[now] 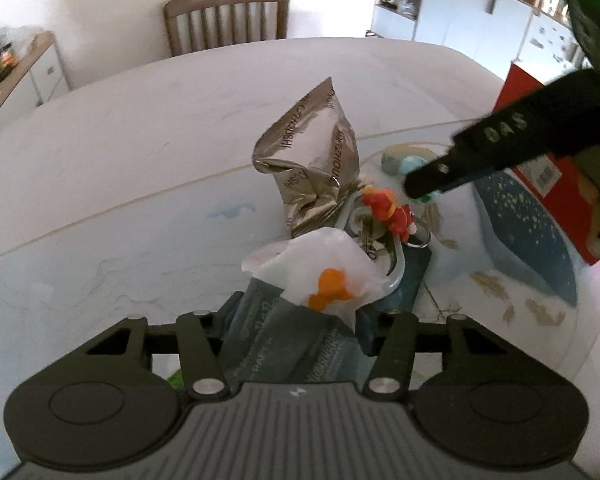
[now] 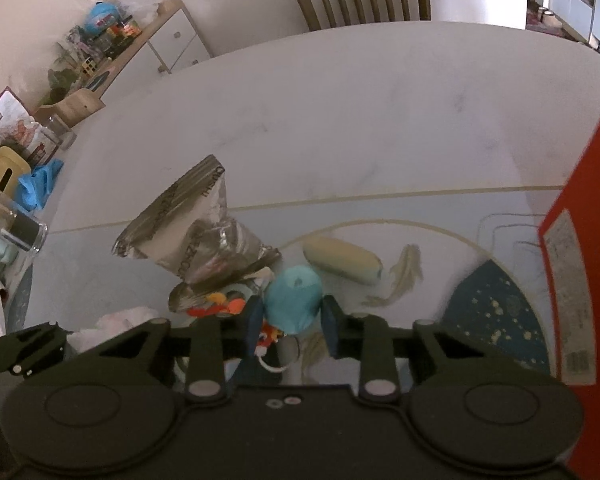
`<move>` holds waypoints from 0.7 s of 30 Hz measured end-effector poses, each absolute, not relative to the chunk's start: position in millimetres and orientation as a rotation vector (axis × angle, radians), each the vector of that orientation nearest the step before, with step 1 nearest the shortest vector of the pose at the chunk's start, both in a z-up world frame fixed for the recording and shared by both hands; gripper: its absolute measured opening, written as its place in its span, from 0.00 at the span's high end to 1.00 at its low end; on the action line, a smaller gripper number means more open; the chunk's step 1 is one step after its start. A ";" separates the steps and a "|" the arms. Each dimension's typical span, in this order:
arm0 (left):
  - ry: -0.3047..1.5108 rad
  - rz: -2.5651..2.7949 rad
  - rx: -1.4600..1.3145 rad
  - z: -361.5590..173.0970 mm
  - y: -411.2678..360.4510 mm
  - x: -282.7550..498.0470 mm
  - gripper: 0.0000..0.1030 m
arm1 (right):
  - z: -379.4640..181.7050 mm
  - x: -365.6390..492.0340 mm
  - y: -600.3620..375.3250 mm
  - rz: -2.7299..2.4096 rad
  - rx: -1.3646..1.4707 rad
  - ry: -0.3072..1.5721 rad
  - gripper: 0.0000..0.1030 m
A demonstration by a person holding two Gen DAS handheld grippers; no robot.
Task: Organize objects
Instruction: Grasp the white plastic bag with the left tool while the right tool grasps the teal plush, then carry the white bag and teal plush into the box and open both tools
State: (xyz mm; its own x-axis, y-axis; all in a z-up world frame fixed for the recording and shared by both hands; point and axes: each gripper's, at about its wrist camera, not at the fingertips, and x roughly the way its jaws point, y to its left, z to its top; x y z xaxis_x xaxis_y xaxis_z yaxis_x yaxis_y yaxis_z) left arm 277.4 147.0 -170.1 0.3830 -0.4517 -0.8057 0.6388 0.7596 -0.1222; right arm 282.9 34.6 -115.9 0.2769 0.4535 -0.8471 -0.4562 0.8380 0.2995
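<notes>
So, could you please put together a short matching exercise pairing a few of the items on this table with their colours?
Things:
1. crumpled foil bag
2. round soft object between the right tool's fingers
3. tall box
4. oblong object

Colours:
A. red
B. pale yellow
C. silver
D. light blue

Pairs: 1-C, 2-D, 3-A, 4-B

Crinkled silver foil pouch (image 1: 312, 160) is showing a glossy metallic finish; white tissue paper (image 1: 324, 272) is looking matt and soft. The table (image 1: 140, 128) is presenting a smooth pale marble-look top under a glossy clear plastic mat (image 2: 420, 216). Red box (image 2: 576, 272) is appearing as matt cardboard, the chair (image 1: 228, 16) as brown wood.
</notes>
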 end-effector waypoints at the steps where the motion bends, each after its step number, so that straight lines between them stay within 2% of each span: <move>1: 0.959 -0.698 0.216 -167.7 148.1 276.7 0.49 | -113.9 281.0 32.7 0.611 -0.007 1.135 0.71; 13: 1.025 -0.657 0.152 -109.9 143.0 251.4 0.49 | -73.7 233.7 -14.9 0.658 -0.049 1.104 0.71; 21: 0.996 -0.681 0.138 -69.0 121.5 229.6 0.49 | -39.2 205.9 -50.3 0.667 -0.033 1.032 0.71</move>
State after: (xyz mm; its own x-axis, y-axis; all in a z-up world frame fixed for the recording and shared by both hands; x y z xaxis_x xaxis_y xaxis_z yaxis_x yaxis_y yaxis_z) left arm 229.6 121.5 -69.0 0.3576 -0.4650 -0.8099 0.5860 0.7870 -0.1931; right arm 205.9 -50.3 -39.2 0.3358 0.4962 -0.8007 -0.5265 0.8037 0.2772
